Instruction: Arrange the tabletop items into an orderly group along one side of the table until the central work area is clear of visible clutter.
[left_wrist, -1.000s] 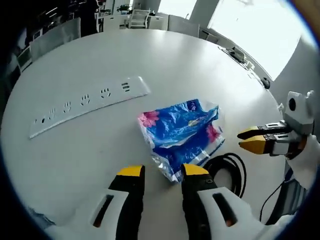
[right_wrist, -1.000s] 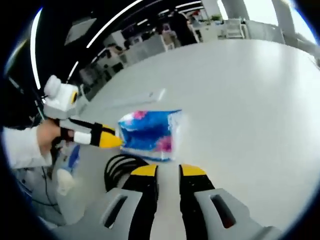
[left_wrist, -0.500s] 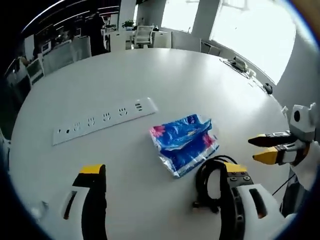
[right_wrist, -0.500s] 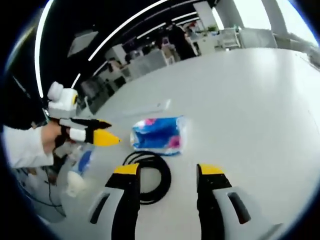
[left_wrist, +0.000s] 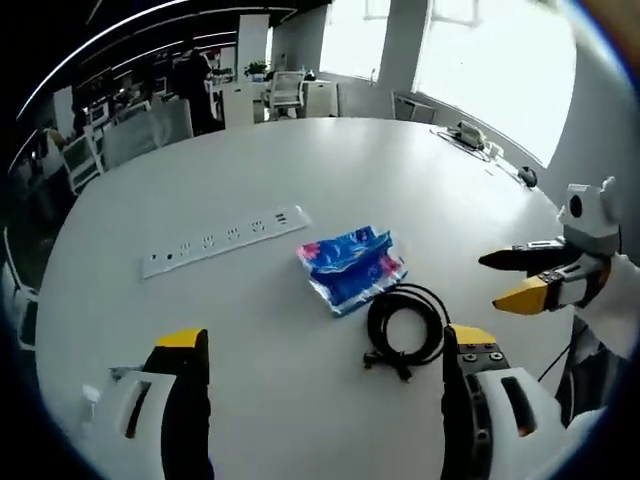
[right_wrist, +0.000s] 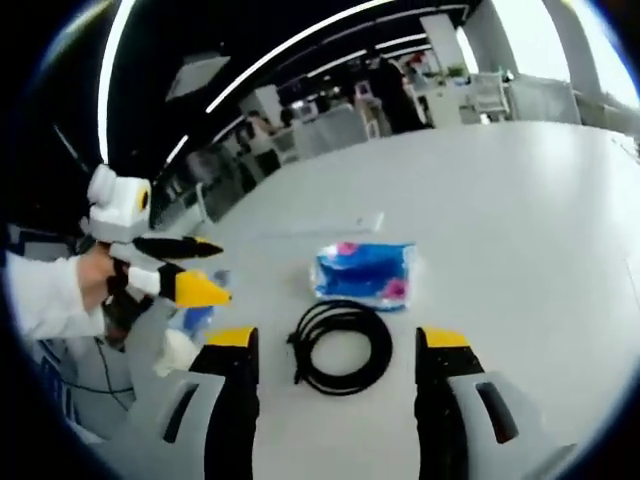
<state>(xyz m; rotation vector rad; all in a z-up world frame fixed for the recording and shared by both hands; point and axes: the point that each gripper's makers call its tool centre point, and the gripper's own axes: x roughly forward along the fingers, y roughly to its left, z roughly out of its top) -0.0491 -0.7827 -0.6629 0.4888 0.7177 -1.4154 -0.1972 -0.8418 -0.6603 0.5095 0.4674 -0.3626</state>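
A blue tissue pack (left_wrist: 351, 268) with pink flowers is lying on the round white table (left_wrist: 300, 170), and everything else is sitting around it. Just beside the pack, on the side nearer the person, a coiled black cable (left_wrist: 405, 325) is resting flat on the tabletop, its loops almost touching the pack's edge. On the pack's far side, a little apart from it, a long white power strip (left_wrist: 225, 240) is stretching across the table.

The left gripper (left_wrist: 325, 350) is hanging above the table short of the cable, its yellow-tipped jaws standing wide apart and gripping nothing; the pack and the cable are showing in the gap between them. In the left gripper view the right gripper (left_wrist: 510, 280) is reaching in beyond the cable from the pack, its two jaws spread with a clear gap and nothing between them.

In the right gripper view the same pack (right_wrist: 365, 274) is lying with the cable (right_wrist: 340, 345) just in front of it and the power strip (right_wrist: 320, 228) behind it. The right gripper (right_wrist: 340, 337) is showing its own jaws far apart and empty here, framing the cable. The left gripper (right_wrist: 200, 270) is appearing well off to the side of the pack, held by a hand (right_wrist: 100, 280) in a white sleeve, jaws parted. Beyond it, near the table's edge, a small blue and white thing is lying, too blurred to tell what it is.
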